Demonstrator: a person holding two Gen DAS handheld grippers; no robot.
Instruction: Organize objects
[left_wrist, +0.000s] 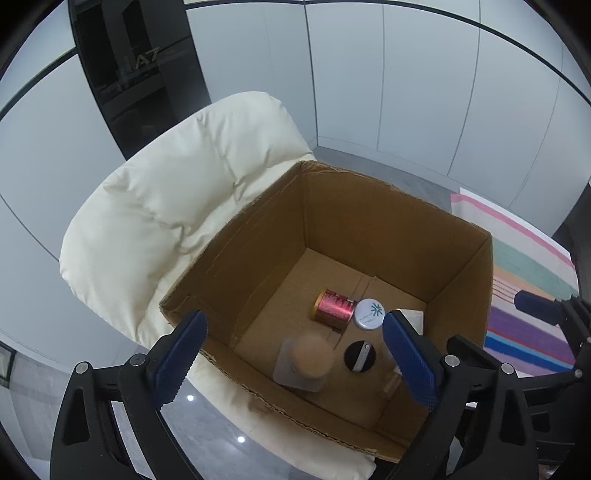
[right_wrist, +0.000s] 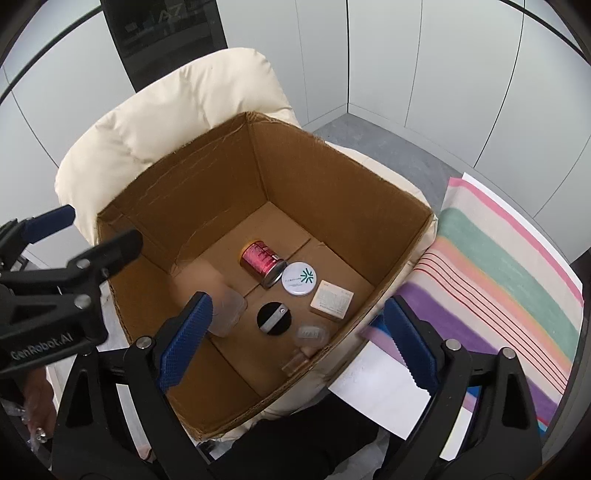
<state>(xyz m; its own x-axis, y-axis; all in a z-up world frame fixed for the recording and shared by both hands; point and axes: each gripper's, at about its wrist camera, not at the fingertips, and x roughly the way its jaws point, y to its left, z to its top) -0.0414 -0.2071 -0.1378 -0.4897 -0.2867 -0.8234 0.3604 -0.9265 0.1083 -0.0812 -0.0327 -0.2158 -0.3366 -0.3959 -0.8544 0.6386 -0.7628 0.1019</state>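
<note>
An open cardboard box (left_wrist: 458, 280) (right_wrist: 347, 177) holds a red can (left_wrist: 332, 305) (right_wrist: 261, 257) on its side, a white round tin (left_wrist: 369, 314) (right_wrist: 299, 278), a black round disc (left_wrist: 360, 356) (right_wrist: 274, 318) and a beige square pack (right_wrist: 331, 299). A blurred clear jar with a cork lid (left_wrist: 306, 363) (right_wrist: 223, 302) shows low between my left gripper's fingers, untouched. A small clear bottle (right_wrist: 300, 356) (left_wrist: 391, 380) lies blurred near the box's front wall. My left gripper (left_wrist: 295, 317) and right gripper (right_wrist: 297, 299) both hang open over the box, holding nothing.
The box sits on a cream cushioned seat (left_wrist: 166, 206) (right_wrist: 159, 122). A striped cloth (right_wrist: 498, 273) (left_wrist: 528, 273) lies to the right with white paper (right_wrist: 376, 398) on it. Grey floor and pale wall panels surround the seat.
</note>
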